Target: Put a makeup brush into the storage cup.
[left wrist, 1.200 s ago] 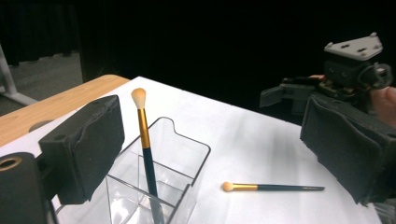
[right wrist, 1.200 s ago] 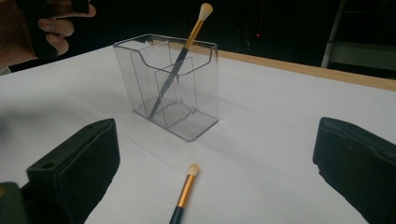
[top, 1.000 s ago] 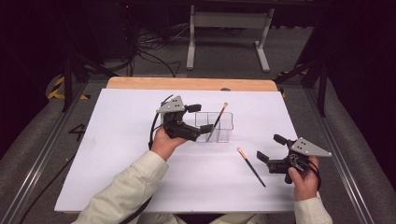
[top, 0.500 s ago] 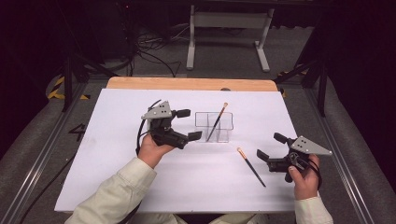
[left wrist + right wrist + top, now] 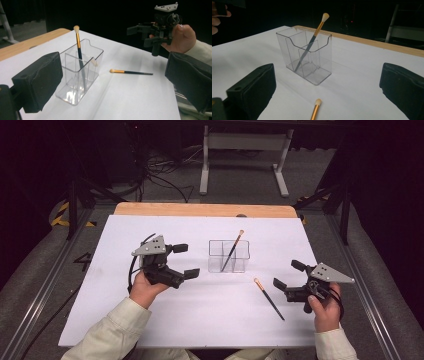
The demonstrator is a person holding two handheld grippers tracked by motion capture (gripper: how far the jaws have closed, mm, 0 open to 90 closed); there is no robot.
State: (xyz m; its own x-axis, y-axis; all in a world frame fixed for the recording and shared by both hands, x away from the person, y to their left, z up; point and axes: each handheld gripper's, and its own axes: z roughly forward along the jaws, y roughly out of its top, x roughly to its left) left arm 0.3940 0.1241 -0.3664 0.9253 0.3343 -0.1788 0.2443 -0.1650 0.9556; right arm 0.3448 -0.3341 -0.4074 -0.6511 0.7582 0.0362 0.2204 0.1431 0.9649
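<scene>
A clear plastic organizer [image 5: 228, 256] stands at the middle of the white table, with a black-handled makeup brush [image 5: 232, 251] leaning upright in it. A second brush [image 5: 268, 298] lies flat on the table to its right. My left gripper [image 5: 186, 261] hovers open to the left of the organizer, holding nothing. My right gripper [image 5: 289, 274] is open just right of the lying brush, apart from it. In the left gripper view, the organizer [image 5: 80, 75] sits ahead between my jaws, with the lying brush [image 5: 131, 72] beyond. In the right gripper view, the brush tip [image 5: 316, 110] lies below the organizer [image 5: 308, 58].
The white sheet [image 5: 150, 320] covers the table, and a wooden edge [image 5: 200, 210] shows at the far side. A metal stand [image 5: 242, 142] and cables are on the dark floor beyond. Grey rails [image 5: 55, 270] run along both sides.
My left gripper has drawn back leftward, away from the organizer, staying open. The brush stays in the organizer. The right gripper and the lying brush have not moved.
</scene>
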